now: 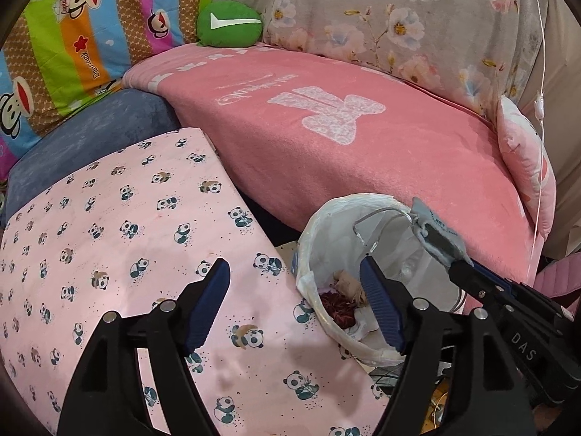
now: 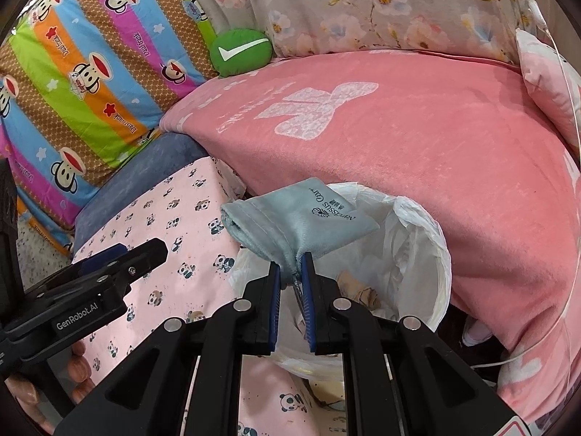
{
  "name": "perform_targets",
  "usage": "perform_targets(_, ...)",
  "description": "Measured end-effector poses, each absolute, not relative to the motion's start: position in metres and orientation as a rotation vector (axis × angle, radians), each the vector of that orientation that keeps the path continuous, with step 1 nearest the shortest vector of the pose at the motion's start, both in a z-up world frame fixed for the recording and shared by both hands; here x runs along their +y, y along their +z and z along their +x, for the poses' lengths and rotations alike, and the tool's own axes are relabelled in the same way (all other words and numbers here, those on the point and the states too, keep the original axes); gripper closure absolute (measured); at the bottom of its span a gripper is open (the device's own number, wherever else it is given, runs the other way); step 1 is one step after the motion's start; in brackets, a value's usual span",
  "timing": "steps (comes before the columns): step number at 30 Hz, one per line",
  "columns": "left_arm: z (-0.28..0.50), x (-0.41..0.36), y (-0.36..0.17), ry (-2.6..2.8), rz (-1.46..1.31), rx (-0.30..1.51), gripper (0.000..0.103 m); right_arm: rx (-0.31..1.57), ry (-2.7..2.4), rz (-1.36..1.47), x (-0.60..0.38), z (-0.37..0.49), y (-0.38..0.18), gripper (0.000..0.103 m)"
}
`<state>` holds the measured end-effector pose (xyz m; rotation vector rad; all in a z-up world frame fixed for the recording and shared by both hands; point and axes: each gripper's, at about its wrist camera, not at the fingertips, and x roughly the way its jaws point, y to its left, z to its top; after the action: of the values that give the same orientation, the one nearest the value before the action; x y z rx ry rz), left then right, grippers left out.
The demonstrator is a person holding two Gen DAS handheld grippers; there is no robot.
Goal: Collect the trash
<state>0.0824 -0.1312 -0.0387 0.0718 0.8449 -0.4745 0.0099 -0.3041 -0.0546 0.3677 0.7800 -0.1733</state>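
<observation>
I've got the pink blanket (image 2: 417, 152) filling the background and the panda-print sheet (image 1: 120, 225) to the left of it, and between them sits the lined trash bin (image 2: 432, 239), bag folded over its rim, with crumpled paper (image 1: 348, 285) and a dark red clump (image 1: 339, 309) already in the bottom. My right gripper (image 2: 290, 276) is pinched narrow on one corner of the blue-grey cloth pouch (image 2: 294, 218), which hangs over the bin's near-left rim, part of it over the sheet. My left gripper (image 1: 296, 305) stands wide with nothing between its fingers, one finger over the sheet, the other over the bin's mouth. To do this well, I'd carry the pouch further over the centre of the opening before letting go, so it doesn't drape on the rim or drag the liner. I'd also keep the left gripper out of the way.
</observation>
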Motion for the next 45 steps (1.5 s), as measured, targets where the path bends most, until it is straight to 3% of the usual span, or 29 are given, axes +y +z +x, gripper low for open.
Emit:
perform_targets(9, 0.081, -0.122, -0.044, -0.422, 0.097, 0.826, 0.021, 0.793, -0.166, 0.343, -0.295, 0.022, -0.059, 0.087)
perform_targets(19, 0.079, -0.113, -0.047, -0.392, 0.13, 0.807, 0.015, 0.787, -0.162, 0.295, -0.284, 0.031, -0.056, 0.083)
perform_targets(30, 0.072, -0.11, -0.047, -0.375, 0.16, 0.796, 0.011, 0.775, -0.163, 0.204, -0.27, 0.029, -0.043, 0.067)
perform_targets(40, 0.065, -0.11, -0.047, -0.353, 0.172, 0.789, 0.008, 0.767, -0.231, 0.15, -0.268, 0.009, -0.031, 0.033)
perform_targets(45, 0.061, -0.112, -0.05, -0.348, 0.177, 0.794, 0.008, 0.789, -0.264, 0.163, -0.282, -0.002, -0.035, 0.025)
